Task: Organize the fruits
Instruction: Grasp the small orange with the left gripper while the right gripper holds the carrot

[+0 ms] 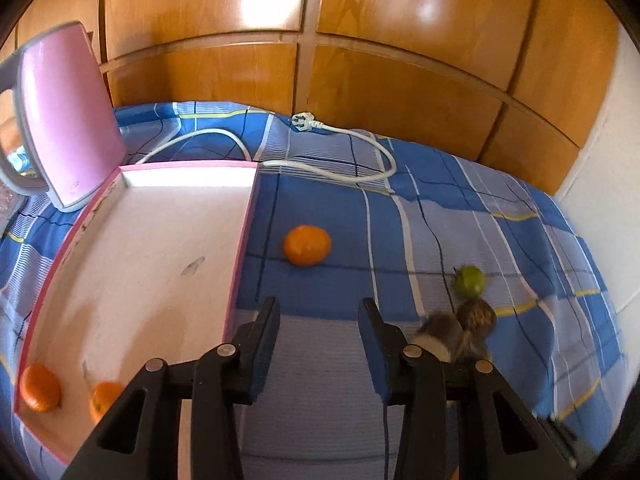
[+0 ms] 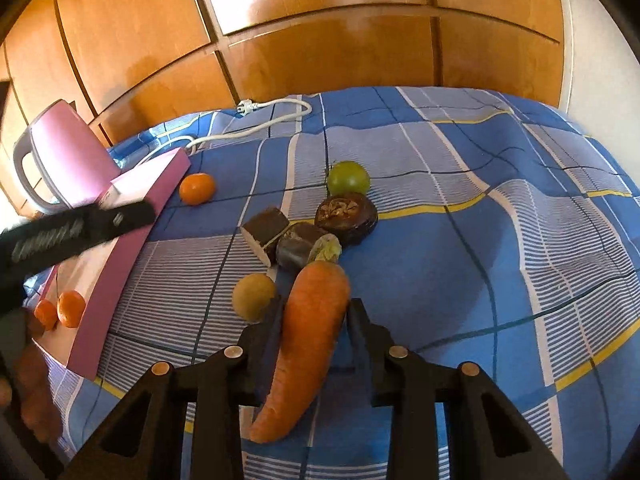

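Note:
My left gripper is open and empty above the blue checked cloth, just right of the pink tray. Two oranges lie in the tray's near corner. A third orange lies on the cloth ahead of the left fingers. A green fruit and dark pieces lie to the right. My right gripper is shut on a carrot. Ahead of it lie a yellow-green fruit, dark eggplant pieces, a dark round piece, a green fruit and an orange.
A pink kettle stands behind the tray, its white cord looping over the cloth. Wooden wardrobe doors stand behind the table. The left gripper body shows at the right view's left side.

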{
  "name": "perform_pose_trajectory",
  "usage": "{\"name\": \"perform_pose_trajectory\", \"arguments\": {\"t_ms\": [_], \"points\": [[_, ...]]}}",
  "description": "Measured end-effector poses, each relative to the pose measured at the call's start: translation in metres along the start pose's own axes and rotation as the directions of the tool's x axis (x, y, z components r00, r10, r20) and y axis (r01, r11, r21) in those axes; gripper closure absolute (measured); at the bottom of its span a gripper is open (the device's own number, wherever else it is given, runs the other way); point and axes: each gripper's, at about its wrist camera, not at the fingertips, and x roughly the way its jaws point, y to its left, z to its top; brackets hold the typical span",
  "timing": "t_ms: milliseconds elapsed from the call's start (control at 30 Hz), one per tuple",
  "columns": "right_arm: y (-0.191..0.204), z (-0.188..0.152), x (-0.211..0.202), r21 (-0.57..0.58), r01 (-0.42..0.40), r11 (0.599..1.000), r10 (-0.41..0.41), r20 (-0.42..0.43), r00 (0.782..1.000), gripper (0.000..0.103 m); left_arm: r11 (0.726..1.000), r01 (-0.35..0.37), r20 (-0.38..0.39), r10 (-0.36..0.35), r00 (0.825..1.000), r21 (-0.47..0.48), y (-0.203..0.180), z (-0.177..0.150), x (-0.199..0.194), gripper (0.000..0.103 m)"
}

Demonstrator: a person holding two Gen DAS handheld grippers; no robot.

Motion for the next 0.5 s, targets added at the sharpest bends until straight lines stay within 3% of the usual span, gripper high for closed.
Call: {"name": "perform_pose_trajectory", "arguments": {"t_ms": [500], "points": [[-0.006, -0.002, 0.005, 0.022, -0.023, 0.999, 0.024, -0.016, 1.000, 0.070, 0.997, -0.082, -0.023, 0.083, 0.996, 0.014, -0.004, 0.030, 0.058, 0.057]]}}
